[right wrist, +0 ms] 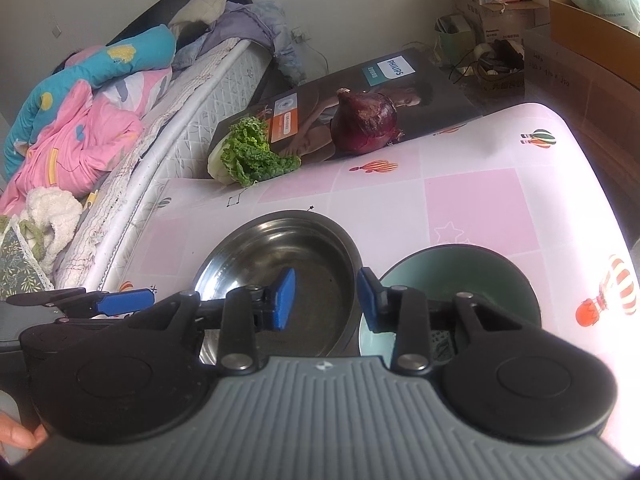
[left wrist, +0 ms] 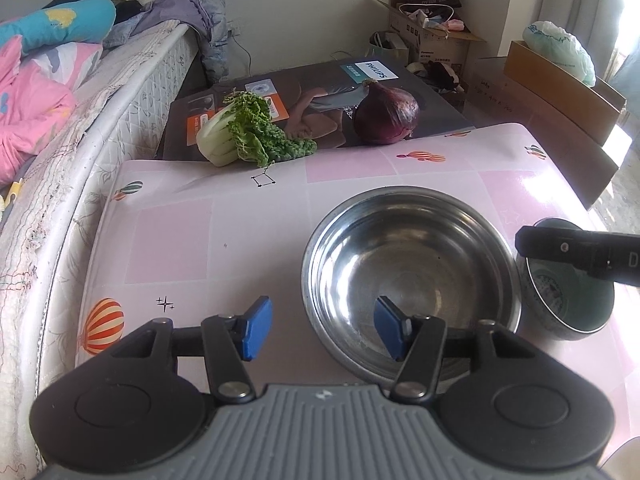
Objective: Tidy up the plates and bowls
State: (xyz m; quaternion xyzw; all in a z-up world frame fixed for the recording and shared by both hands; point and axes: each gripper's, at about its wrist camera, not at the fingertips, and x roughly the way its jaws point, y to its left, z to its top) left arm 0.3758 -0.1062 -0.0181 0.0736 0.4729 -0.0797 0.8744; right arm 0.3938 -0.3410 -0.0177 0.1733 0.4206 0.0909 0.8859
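Observation:
A wide steel bowl (left wrist: 412, 280) (right wrist: 280, 264) stands on the pink table (left wrist: 180, 240), and a smaller green bowl (left wrist: 572, 304) (right wrist: 460, 280) sits touching its right side. My left gripper (left wrist: 323, 330) is open and straddles the steel bowl's near-left rim, with one blue pad inside and one outside, neither pressing. My right gripper (right wrist: 327, 300) is open over the spot where the two bowls meet. Its left pad hangs over the steel bowl and its right pad over the green bowl's left rim. One black finger (left wrist: 560, 246) of it shows over the green bowl.
A bok choy (left wrist: 244, 132) and a red onion (left wrist: 386, 114) lie on a dark Philips box (left wrist: 320, 92) at the table's far edge. A bed with pink bedding (left wrist: 40, 112) runs along the left. Cardboard boxes (left wrist: 560, 92) stand at the far right.

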